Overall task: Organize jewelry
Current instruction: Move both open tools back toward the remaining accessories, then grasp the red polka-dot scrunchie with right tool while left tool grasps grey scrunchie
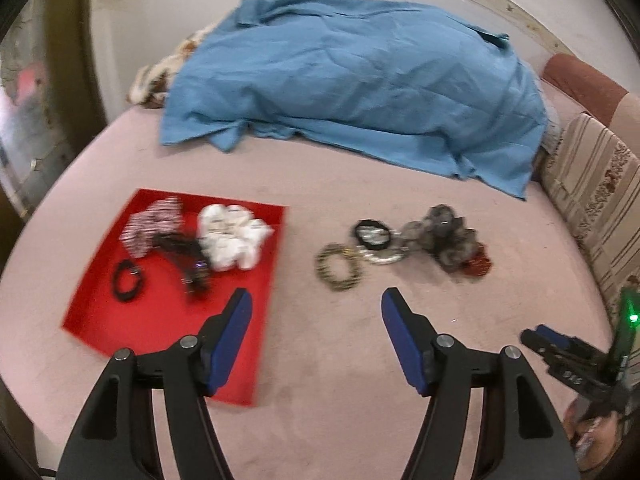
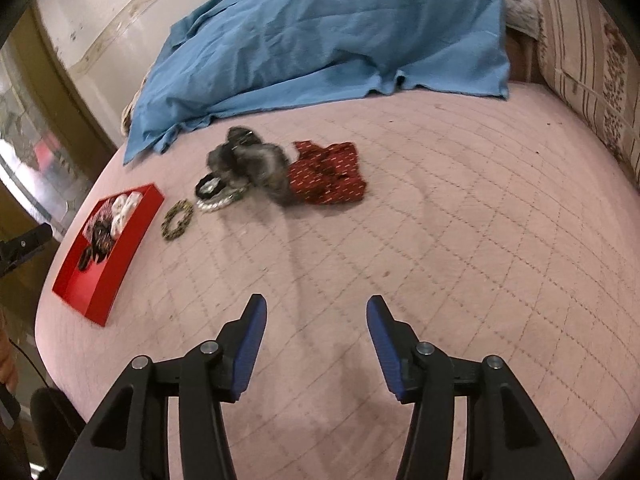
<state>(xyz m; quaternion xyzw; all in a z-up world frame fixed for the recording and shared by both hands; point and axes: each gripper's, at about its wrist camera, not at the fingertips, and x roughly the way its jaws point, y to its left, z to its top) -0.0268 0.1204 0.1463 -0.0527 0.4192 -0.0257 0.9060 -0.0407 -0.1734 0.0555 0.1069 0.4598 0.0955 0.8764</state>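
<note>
The left tongs [image 1: 316, 300] hang wide apart and hold nothing, above the pink quilted bed [image 1: 304, 184], their left finger over the near right part of the red tray [image 1: 120, 320]; the right tongs [image 2: 316, 312] are likewise spread wide and carry nothing, over bare quilt well short of the jewelry; the tray lies on the left of the bed and holds a white scrunchie [image 1: 234, 238], a striped scrunchie [image 1: 154, 220], a small black ring-shaped band [image 1: 128, 280] and a dark tangled piece [image 1: 188, 256] too blurred to name; to the right of the tray, apart from it, a speckled beaded bracelet [image 1: 338, 268] lies flat on the quilt; just beyond it a black ring [image 1: 372, 234] and a pale bracelet [image 1: 382, 256] touch a grey furry scrunchie [image 1: 444, 236]; a red patterned scrunchie [image 2: 326, 174] sits against the grey one on its right; a crumpled blue sheet [image 1: 360, 80] covers the far part of the bed; a striped floral cushion [image 1: 596, 208] stands along the right edge.
</note>
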